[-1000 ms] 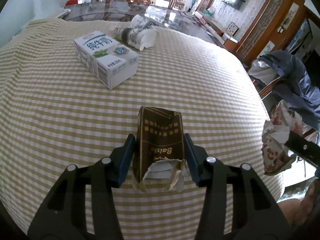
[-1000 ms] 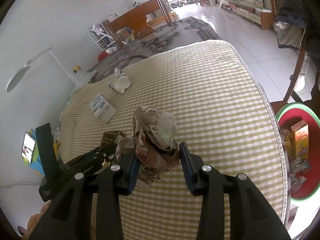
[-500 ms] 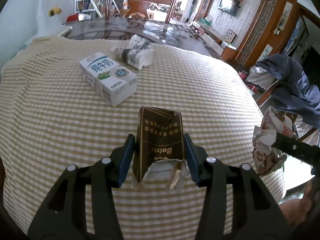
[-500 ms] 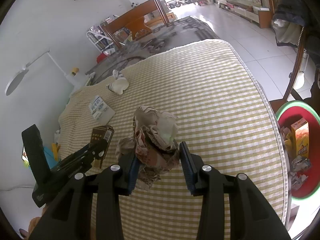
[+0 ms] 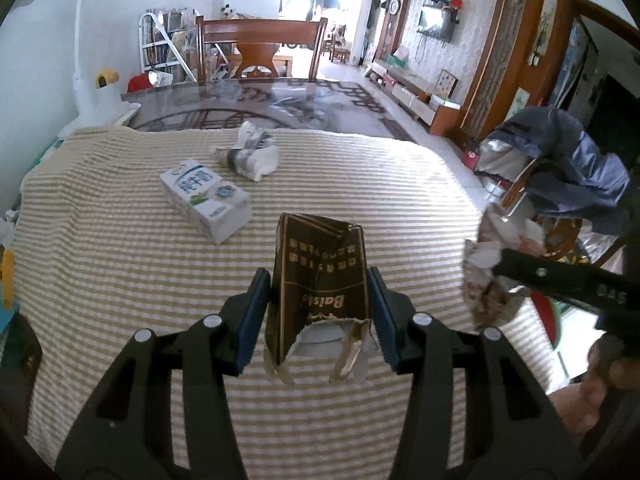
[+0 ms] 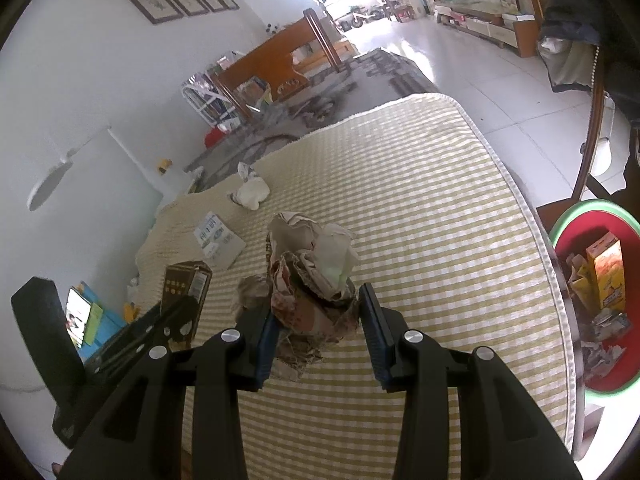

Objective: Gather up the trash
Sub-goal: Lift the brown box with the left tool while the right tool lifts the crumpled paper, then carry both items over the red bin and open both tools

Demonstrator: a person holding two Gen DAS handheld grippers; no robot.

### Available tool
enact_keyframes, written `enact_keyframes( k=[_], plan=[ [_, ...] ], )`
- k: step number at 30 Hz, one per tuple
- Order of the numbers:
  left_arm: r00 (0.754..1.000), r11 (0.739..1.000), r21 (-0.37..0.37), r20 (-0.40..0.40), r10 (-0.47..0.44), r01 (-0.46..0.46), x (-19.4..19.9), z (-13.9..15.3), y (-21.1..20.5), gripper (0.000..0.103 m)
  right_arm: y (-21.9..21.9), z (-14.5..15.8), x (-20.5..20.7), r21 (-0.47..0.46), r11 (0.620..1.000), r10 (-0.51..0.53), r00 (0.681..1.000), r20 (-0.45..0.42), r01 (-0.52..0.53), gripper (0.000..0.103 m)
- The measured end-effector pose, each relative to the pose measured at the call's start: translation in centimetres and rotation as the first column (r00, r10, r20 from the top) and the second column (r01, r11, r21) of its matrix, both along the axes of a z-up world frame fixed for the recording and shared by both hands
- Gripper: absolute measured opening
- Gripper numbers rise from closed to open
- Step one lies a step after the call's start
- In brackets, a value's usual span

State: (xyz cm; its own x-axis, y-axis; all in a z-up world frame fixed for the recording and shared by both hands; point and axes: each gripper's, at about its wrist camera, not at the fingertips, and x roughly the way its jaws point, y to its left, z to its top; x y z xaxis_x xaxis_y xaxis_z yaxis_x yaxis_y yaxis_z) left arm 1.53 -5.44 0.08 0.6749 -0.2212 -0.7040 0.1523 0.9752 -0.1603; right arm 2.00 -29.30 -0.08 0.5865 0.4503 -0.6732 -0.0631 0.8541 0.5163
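My left gripper [image 5: 318,316] is shut on a torn dark brown carton [image 5: 318,280] and holds it above the striped tablecloth [image 5: 120,280]. My right gripper [image 6: 318,328] is shut on a crumpled paper wad [image 6: 316,272], held above the cloth near its right edge. The wad also shows in the left wrist view [image 5: 484,268]. The brown carton also shows in the right wrist view [image 6: 188,292]. A white milk carton pack [image 5: 206,202] and a crumpled white wrapper [image 5: 250,154] lie on the cloth further back.
A red basin with a green rim [image 6: 600,300] stands on the floor right of the table and holds cartons and paper scraps. A wooden chair [image 5: 260,50] stands at the far side. A chair with a blue jacket [image 5: 560,168] is at the right.
Both grippers have risen with their loads. The left wrist view now sits higher and shows more of the room. The right gripper has drifted slightly; the brown carton looks taller in its view.
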Motion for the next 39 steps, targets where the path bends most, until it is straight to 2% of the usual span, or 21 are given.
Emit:
enact_keyframes(
  k=[7,10,15,18,22,26,31,35,36,37,38,39],
  plan=[
    [0.996,0.995,-0.043,-0.019,-0.092,0.091,-0.9,1.7,-4.3,0.047,-2.7,1.7,-2.5,0.117,0.992,-0.055,0.997,0.059,0.048,0.038],
    [0.985,0.982,-0.107,-0.06,-0.164,0.157,-0.8,1.9,-6.6,0.047,-6.3,2.1,-4.5,0.165,0.978,-0.144,0.986,0.08,0.129,0.038],
    [0.921,0.924,-0.227,-0.171,-0.349,0.308,0.1,1.2,-12.8,0.047,-13.4,0.7,-6.8,0.239,0.923,-0.316,0.949,0.019,0.303,0.039],
    [0.882,0.889,-0.261,-0.195,-0.43,0.376,0.5,1.3,-16.8,0.047,-17.2,-0.4,-8.1,0.199,0.888,-0.422,0.907,-0.008,0.415,0.039],
    [0.841,0.861,-0.255,-0.218,-0.495,0.44,1.0,1.0,-21.2,0.047,-20.9,-2.2,-9.5,0.177,0.84,-0.512,0.858,-0.053,0.512,0.039],
    [0.812,0.844,-0.25,-0.245,-0.53,0.475,1.3,0.3,-24.2,0.047,-23.0,-3.6,-10.7,0.163,0.814,-0.553,0.83,-0.074,0.557,0.039],
    [0.789,0.83,-0.237,-0.262,-0.555,0.505,1.0,-0.5,-26.5,0.047,-23.9,-4.4,-11.3,0.15,0.804,-0.569,0.818,-0.086,0.575,0.039],
    [0.786,0.826,-0.222,-0.259,-0.562,0.518,0.7,-0.6,-27.1,0.047,-23.8,-4.8,-11.4,0.148,0.803,-0.569,0.817,-0.093,0.577,0.04],
    [0.787,0.826,-0.213,-0.255,-0.562,0.521,0.7,-0.7,-27.1,0.048,-23.8,-5.0,-11.1,0.151,0.803,-0.569,0.817,-0.095,0.577,0.043],
    [0.791,0.83,-0.202,-0.252,-0.557,0.52,0.7,-0.8,-27.1,0.054,-23.8,-5.1,-11.2,0.157,0.8,-0.571,0.815,-0.096,0.579,0.047],
    [0.797,0.836,-0.196,-0.252,-0.548,0.513,0.8,-1.0,-27.0,0.063,-23.9,-5.2,-11.1,0.161,0.797,-0.574,0.813,-0.101,0.582,0.053],
    [0.804,0.841,-0.204,-0.25,-0.539,0.501,1.1,-1.1,-26.7,0.08,-24.0,-5.4,-11.1,0.167,0.789,-0.581,0.807,-0.105,0.591,0.066]
  ],
)
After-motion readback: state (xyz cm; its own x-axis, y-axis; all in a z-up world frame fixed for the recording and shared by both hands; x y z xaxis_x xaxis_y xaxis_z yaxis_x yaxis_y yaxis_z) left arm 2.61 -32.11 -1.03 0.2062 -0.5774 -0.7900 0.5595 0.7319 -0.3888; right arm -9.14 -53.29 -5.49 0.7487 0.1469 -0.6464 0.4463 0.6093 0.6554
